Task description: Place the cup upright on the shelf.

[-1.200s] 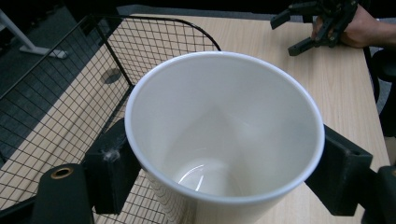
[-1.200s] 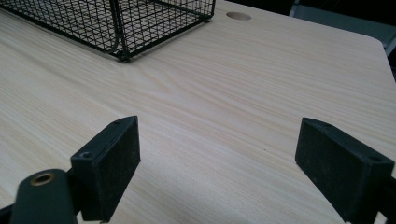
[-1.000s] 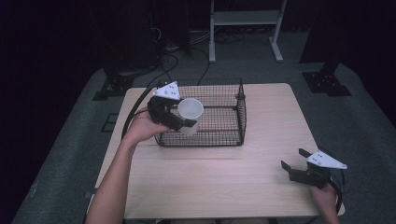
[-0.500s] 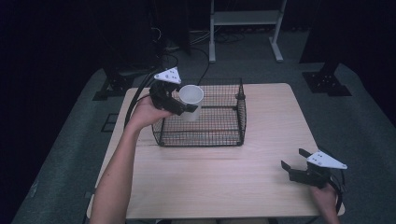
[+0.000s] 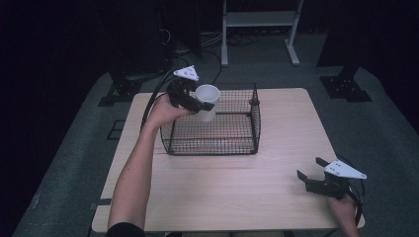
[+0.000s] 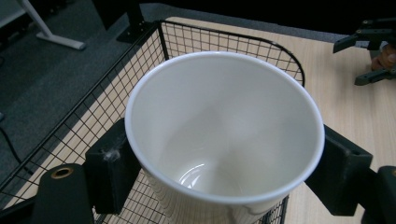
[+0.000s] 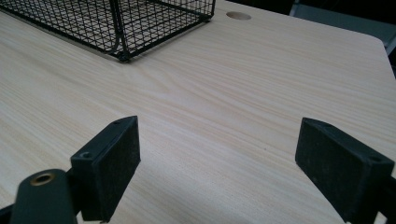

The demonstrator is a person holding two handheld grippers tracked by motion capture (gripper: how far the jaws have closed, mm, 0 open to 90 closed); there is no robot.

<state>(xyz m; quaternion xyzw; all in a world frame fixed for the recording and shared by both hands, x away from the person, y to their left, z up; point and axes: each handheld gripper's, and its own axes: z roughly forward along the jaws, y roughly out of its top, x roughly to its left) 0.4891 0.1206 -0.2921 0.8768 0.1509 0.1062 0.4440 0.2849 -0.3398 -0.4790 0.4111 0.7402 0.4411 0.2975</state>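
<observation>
A person's left gripper (image 5: 200, 104) has its jaws clamped on a white cup (image 5: 207, 101), held upright above the far-left corner of a black wire basket (image 5: 237, 143) on the wooden counter (image 5: 222, 192). The right gripper (image 5: 312, 174) rests at the near right, jaws wide apart and empty. The cup might clip the basket's rim while being lowered, or slip from the grip on its smooth, tapering sides.
</observation>
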